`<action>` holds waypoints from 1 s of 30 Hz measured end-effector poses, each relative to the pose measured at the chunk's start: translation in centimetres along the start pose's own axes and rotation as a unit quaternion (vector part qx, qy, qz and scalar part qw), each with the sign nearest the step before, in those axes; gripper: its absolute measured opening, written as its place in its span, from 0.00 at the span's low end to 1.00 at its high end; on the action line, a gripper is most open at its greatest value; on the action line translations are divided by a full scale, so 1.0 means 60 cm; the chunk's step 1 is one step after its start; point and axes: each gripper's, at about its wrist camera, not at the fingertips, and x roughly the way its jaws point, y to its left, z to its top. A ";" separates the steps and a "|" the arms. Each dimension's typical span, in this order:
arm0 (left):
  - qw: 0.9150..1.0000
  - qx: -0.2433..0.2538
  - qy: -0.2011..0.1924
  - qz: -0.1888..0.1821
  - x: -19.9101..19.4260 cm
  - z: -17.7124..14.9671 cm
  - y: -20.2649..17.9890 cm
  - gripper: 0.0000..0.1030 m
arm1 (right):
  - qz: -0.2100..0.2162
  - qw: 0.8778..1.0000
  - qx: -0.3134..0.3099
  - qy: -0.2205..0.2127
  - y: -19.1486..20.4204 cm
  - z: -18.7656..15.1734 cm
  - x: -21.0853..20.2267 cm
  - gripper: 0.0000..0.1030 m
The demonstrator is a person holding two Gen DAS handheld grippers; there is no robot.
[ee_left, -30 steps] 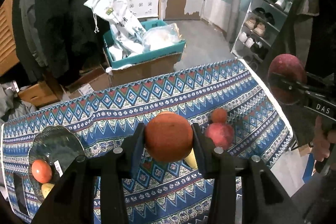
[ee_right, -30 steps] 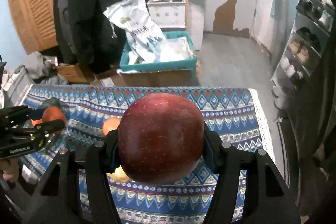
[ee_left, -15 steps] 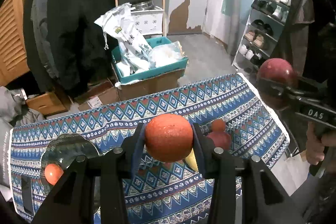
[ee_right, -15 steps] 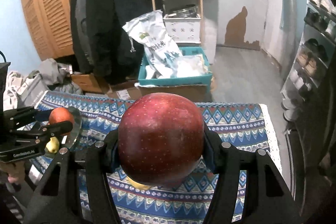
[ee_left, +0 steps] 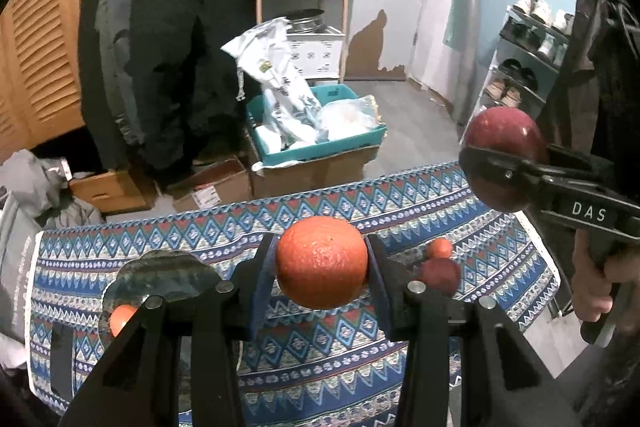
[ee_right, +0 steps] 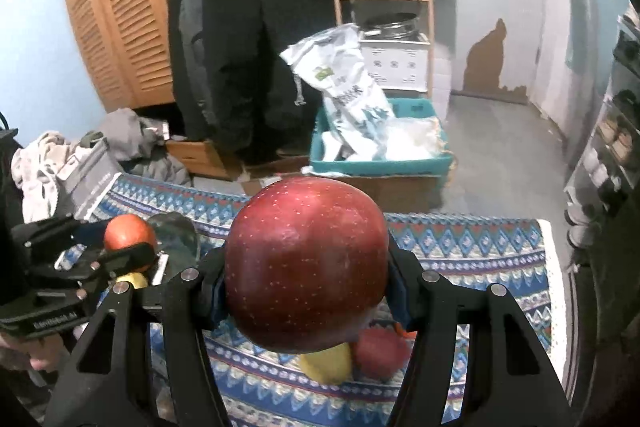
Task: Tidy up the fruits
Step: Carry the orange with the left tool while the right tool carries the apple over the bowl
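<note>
An orange (ee_left: 322,262) is pinched between the fingers of the left gripper (ee_left: 322,269), whose pads are pressed against its two sides; it is held in the air above the patterned cloth (ee_left: 328,347) that covers the table. The orange is round, so no long axis can be told, and which way its stem end points cannot be seen.

A large red apple (ee_right: 306,269) is clamped between the fingers of the right gripper (ee_right: 306,287), likewise held clear of the cloth. In the left wrist view the same apple (ee_left: 502,159) is seen off the cloth's right edge, with the finger laid across its middle. Its stem and its axis cannot be made out in either view.

A dark glass plate (ee_left: 160,277) is seen near the left edge of the cloth; an orange-coloured fruit (ee_left: 120,319) lies on it, and a small yellow fruit (ee_right: 134,279) is glimpsed beside it in the right wrist view.

Near the right edge of the cloth a small orange fruit (ee_left: 439,248) and a dark red fruit (ee_left: 440,275) lie just beside each other. In the right wrist view a yellow fruit (ee_right: 326,363) is seen next to that red fruit (ee_right: 378,353), partly hidden under the apple.
</note>
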 end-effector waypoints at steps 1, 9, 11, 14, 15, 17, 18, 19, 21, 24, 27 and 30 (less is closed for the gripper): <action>1.000 -0.003 0.000 0.003 -0.001 -0.001 0.008 0.42 | 0.004 1.000 -0.001 0.001 0.007 0.003 0.004 0.60; 0.999 -0.032 0.008 0.029 0.002 -0.021 0.075 0.42 | 0.043 0.999 -0.016 0.026 0.082 0.024 0.068 0.60; 0.999 -0.038 0.011 0.036 0.005 -0.026 0.091 0.42 | 0.050 0.998 -0.018 0.035 0.098 0.025 0.087 0.60; 0.997 -0.049 0.018 0.048 0.014 -0.037 0.119 0.42 | 0.060 0.997 -0.020 0.049 0.120 0.023 0.115 0.60; 0.997 -0.051 0.021 0.050 0.017 -0.040 0.125 0.42 | 0.062 0.996 -0.021 0.056 0.128 0.022 0.126 0.60; 0.996 -0.061 0.028 0.054 0.023 -0.048 0.142 0.42 | 0.066 0.995 -0.024 0.067 0.144 0.018 0.145 0.60; 0.996 -0.066 0.032 0.058 0.028 -0.053 0.154 0.42 | 0.069 0.995 -0.025 0.074 0.153 0.017 0.157 0.60; 0.995 -0.069 0.034 0.061 0.030 -0.057 0.161 0.42 | 0.072 0.994 -0.025 0.079 0.160 0.016 0.165 0.60; 0.994 -0.076 0.039 0.067 0.035 -0.065 0.175 0.42 | 0.081 0.992 -0.023 0.092 0.174 0.013 0.185 0.60; 0.992 -0.087 0.051 0.079 0.048 -0.080 0.200 0.42 | 0.089 0.990 -0.025 0.109 0.196 0.009 0.214 0.60; 0.990 -0.094 0.063 0.088 0.061 -0.097 0.221 0.42 | 0.095 0.987 -0.030 0.125 0.218 0.004 0.241 0.60; 0.986 -0.106 0.083 0.097 0.081 -0.120 0.245 0.42 | 0.099 0.984 -0.035 0.143 0.240 -0.006 0.269 0.60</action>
